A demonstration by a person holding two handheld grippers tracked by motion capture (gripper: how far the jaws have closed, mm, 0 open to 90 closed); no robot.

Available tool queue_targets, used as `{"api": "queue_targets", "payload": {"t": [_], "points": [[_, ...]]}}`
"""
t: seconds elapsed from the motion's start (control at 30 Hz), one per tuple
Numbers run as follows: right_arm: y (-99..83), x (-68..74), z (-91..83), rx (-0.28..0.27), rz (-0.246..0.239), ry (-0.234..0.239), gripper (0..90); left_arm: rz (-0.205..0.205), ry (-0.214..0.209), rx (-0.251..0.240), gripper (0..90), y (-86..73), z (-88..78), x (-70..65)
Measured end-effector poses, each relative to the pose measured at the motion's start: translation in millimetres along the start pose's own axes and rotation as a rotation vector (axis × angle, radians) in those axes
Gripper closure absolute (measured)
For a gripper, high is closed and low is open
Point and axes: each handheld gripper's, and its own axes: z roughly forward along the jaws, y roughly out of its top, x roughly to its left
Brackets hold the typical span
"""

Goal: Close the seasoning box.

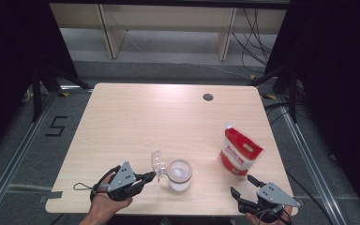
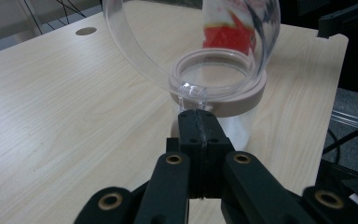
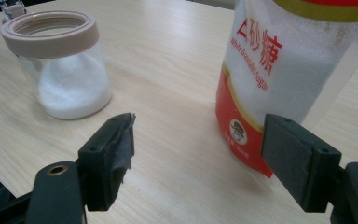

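A clear glass jar (image 1: 179, 176) with a beige rim (image 2: 242, 95) holds white sugar near the table's front edge. Its clear domed lid (image 1: 158, 161) stands tipped up on the left side. My left gripper (image 1: 152, 176) is shut, its tips (image 2: 198, 114) right at the lid's clear hinge tab; whether they pinch it I cannot tell. A red and white sugar bag (image 1: 239, 152) stands upright to the right of the jar. My right gripper (image 1: 242, 184) is open in front of the bag (image 3: 279, 70), jaws wide apart and holding nothing, with the jar (image 3: 60, 60) off to its left.
The light wooden table (image 1: 145, 117) has a round cable hole (image 1: 208, 97) at the back right. Black stands and cables flank the table on the floor. Both grippers sit close to the front edge.
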Motion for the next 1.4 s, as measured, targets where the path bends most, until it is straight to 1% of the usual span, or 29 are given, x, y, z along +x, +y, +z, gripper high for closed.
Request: {"api": "queue_targets", "payload": {"t": [0.03, 0.07, 0.1, 0.2, 0.23, 0.27, 0.3, 0.33, 0.37, 0.43, 0.47, 0.5, 0.53, 0.6, 0.63, 0.73, 0.8, 0.83, 0.87, 0.9, 0.93, 1.03, 1.07, 1.1, 1.2, 1.27, 1.3, 1.37, 1.4], "points": [[0.0, 0.1, 0.0, 0.000, 0.000, 0.001, 26.8, -0.025, 0.003, -0.005, 89.4, 0.3, 0.4, -1.8], [0.0, 0.0, 0.1, 0.000, -0.001, 0.001, 26.8, -0.010, -0.005, -0.009, 89.4, 1.1, 0.9, -0.6], [-0.1, 1.5, -0.4, 0.006, 0.014, -0.002, 26.8, 0.000, -0.005, -0.012, 89.4, 1.7, 1.2, -0.4], [0.0, 1.4, 0.0, 0.004, 0.008, 0.000, 26.9, 0.001, -0.001, -0.004, 89.3, 2.6, 1.3, -1.1], [0.3, 1.7, -0.2, 0.012, 0.011, 0.006, 26.8, -0.007, -0.010, -0.005, 89.3, 2.8, 2.6, -1.9], [0.0, 2.0, 0.1, 0.007, 0.014, 0.003, 26.8, 0.005, -0.003, -0.005, 89.4, 3.6, 2.6, -2.0], [0.1, 1.7, 0.3, 0.006, 0.009, 0.004, 26.9, 0.015, -0.005, 0.001, 89.3, 4.4, 2.6, -1.6], [0.2, 1.3, 0.6, 0.004, 0.000, 0.006, 26.9, 0.021, -0.011, -0.006, 89.3, 5.2, 3.2, -1.5], [0.2, 1.4, 0.6, 0.005, 0.001, 0.007, 26.8, 0.008, -0.006, -0.009, 89.3, 5.4, 3.3, -2.6], [0.1, 1.4, 0.7, 0.005, 0.000, 0.007, 26.9, -0.003, -0.005, -0.010, 89.3, 5.6, 3.8, -3.3], [0.0, 1.2, 1.0, 0.005, -0.006, 0.006, 26.9, 0.003, -0.005, -0.009, 89.3, 5.8, 4.1, -3.0], [0.1, 1.7, 1.1, 0.005, -0.001, 0.008, 26.9, -0.010, -0.006, -0.009, 89.3, 5.6, 4.4, -3.8], [0.1, 1.2, 0.9, 0.008, -0.003, 0.009, 26.9, -0.010, -0.013, -0.015, 89.3, 5.5, 5.3, -3.4], [0.0, 1.0, 1.2, 0.006, -0.009, 0.006, 26.9, -0.009, -0.009, -0.012, 89.3, 5.8, 5.0, -3.6], [0.0, 1.1, 1.1, 0.007, -0.007, 0.007, 26.9, 0.014, -0.011, -0.014, 89.3, 6.3, 4.9, -2.2], [0.0, 1.0, 1.2, 0.006, -0.011, 0.005, 26.9, 0.018, -0.009, -0.012, 89.3, 7.1, 4.7, -2.5], [0.2, 1.8, 1.1, 0.008, 0.001, 0.011, 26.9, 0.013, -0.010, -0.015, 89.3, 7.6, 5.1, -2.8], [0.1, 1.4, 0.9, 0.011, -0.009, 0.006, 26.9, 0.011, -0.012, -0.015, 89.3, 7.8, 5.4, -3.0], [0.3, 1.6, 0.6, 0.012, -0.006, 0.007, 26.9, -0.003, -0.011, -0.017, 89.3, 7.9, 5.6, -4.1], [0.1, 1.2, 1.2, 0.006, -0.011, 0.006, 26.9, 0.003, -0.012, -0.019, 89.3, 8.5, 5.7, -4.1], [0.1, 1.4, 0.9, 0.009, -0.004, 0.009, 26.9, 0.013, -0.011, -0.020, 89.3, 9.2, 5.8, -3.8], [0.1, 1.5, 1.1, 0.010, -0.004, 0.010, 26.9, 0.020, -0.016, -0.021, 89.3, 10.5, 6.5, -4.2], [0.1, 1.4, 1.1, 0.011, -0.011, 0.005, 26.9, 0.017, -0.019, -0.022, 89.3, 10.7, 7.1, -4.6], [0.1, 1.5, 1.0, 0.012, -0.010, 0.005, 26.9, 0.006, -0.020, -0.021, 89.3, 10.5, 7.6, -5.4], [0.1, 1.5, 1.0, 0.012, -0.010, 0.006, 26.9, 0.018, -0.032, -0.019, 89.2, 11.2, 8.2, -5.0], [0.1, 1.5, 1.0, 0.011, -0.010, 0.005, 26.9, 0.008, -0.029, -0.023, 88.8, 11.4, 8.3, -5.5], [0.1, 1.5, 1.0, 0.012, -0.011, 0.006, 26.9, -0.011, -0.027, -0.025, 88.0, 11.4, 8.4, -6.3], [0.1, 1.6, 0.9, 0.012, -0.010, 0.006, 26.9, -0.008, -0.024, -0.025, 87.3, 11.5, 8.1, -5.8], [0.1, 1.5, 0.9, 0.011, -0.011, 0.006, 26.9, -0.017, -0.028, -0.026, 86.8, 11.5, 7.7, -5.4]]}}
